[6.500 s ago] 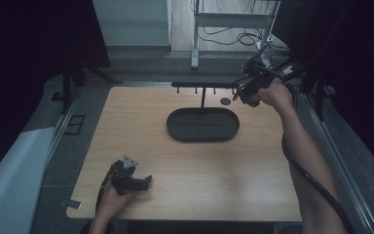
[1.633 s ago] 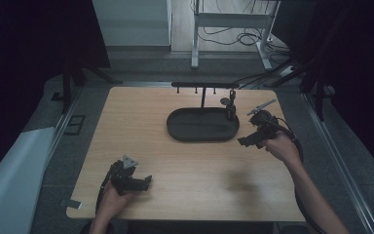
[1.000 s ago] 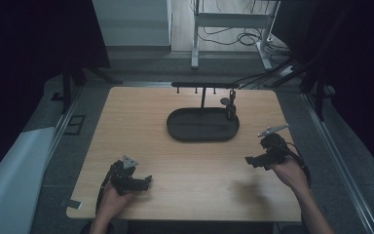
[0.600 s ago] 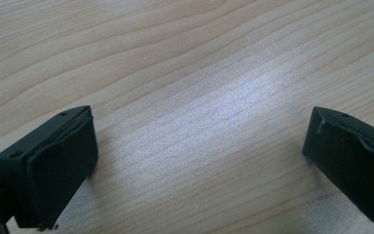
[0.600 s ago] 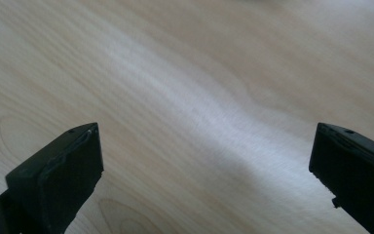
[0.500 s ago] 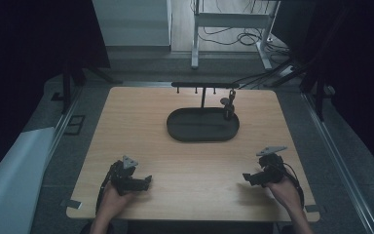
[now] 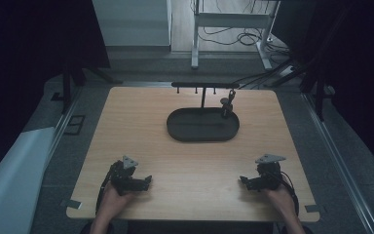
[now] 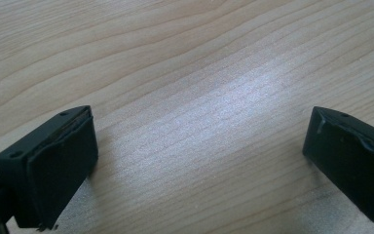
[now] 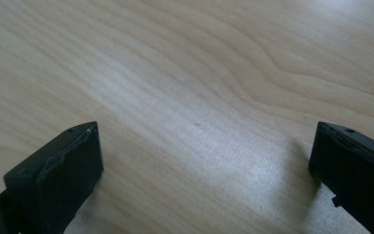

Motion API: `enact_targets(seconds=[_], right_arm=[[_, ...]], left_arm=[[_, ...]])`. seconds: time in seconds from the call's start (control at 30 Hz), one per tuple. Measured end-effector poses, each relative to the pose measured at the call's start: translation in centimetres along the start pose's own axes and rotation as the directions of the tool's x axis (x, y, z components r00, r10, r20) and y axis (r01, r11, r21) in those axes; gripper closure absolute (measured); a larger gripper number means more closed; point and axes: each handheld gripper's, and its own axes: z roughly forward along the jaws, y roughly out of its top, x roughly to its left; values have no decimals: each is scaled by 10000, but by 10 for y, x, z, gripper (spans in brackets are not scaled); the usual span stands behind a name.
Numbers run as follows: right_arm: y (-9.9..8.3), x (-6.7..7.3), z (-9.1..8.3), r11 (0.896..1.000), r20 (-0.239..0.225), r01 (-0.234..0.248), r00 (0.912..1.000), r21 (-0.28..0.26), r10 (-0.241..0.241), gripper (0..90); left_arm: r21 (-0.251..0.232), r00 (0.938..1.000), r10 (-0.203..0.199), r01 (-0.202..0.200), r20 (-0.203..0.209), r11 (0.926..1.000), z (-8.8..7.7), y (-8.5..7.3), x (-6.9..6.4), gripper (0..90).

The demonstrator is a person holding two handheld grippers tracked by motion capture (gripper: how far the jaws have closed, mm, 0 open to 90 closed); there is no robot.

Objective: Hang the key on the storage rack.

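One pale wooden table (image 7: 175, 161), dark room, grey floor (image 7: 331, 146)

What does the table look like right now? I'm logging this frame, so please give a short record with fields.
surface: wooden table
left claw: open, nothing between its jaws, low over the near left of the table
right claw: open, nothing between its jaws, low over the near right
tray: dark oval, at the far middle of the table
rack: thin black bar on a post at the tray's far side
small dark item: hanging at the rack's right end
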Motion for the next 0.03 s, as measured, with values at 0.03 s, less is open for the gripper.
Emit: enact_targets(seconds=[0.03], right_arm=[[0,0,0,10000,0,0,10000,0,0,0]], left_arm=[[0,10000,0,0,0,10000,0,0,0,0]])
